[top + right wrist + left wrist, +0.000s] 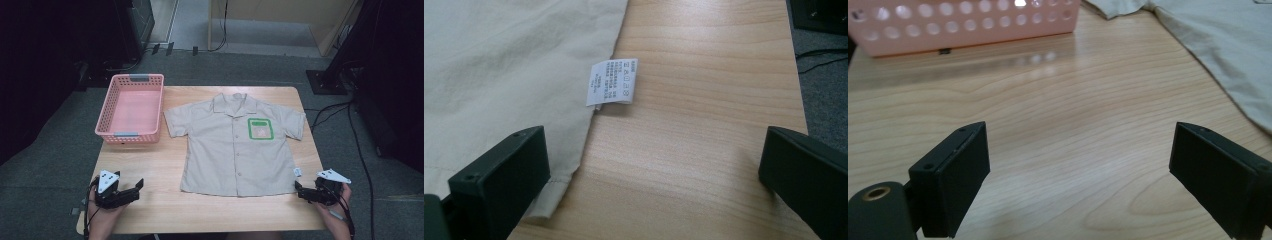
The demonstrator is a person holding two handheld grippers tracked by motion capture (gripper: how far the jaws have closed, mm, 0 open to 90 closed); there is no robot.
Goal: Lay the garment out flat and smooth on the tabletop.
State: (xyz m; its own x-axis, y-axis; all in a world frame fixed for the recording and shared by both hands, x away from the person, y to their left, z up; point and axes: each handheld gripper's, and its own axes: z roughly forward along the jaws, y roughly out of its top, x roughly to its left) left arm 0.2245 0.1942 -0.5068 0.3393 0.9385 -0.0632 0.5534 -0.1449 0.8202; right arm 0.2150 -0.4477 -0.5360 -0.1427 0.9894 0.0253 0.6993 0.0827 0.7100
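Right hand-held gripper (302,190): lower right of the high view, jaws spread wide, holding nothing, set at the bottom hem corner of the beige shirt (235,145). In its own view one jaw stands over the hem, the other over bare wood, with the white care label (612,82) between them, farther off. Left hand-held gripper (135,189): lower left, jaws likewise spread, over bare surface (160,165) (well apart from the shirt). Shirt lies flat, centre frame. Pink basket (131,134) stands upper left, just beside one sleeve.
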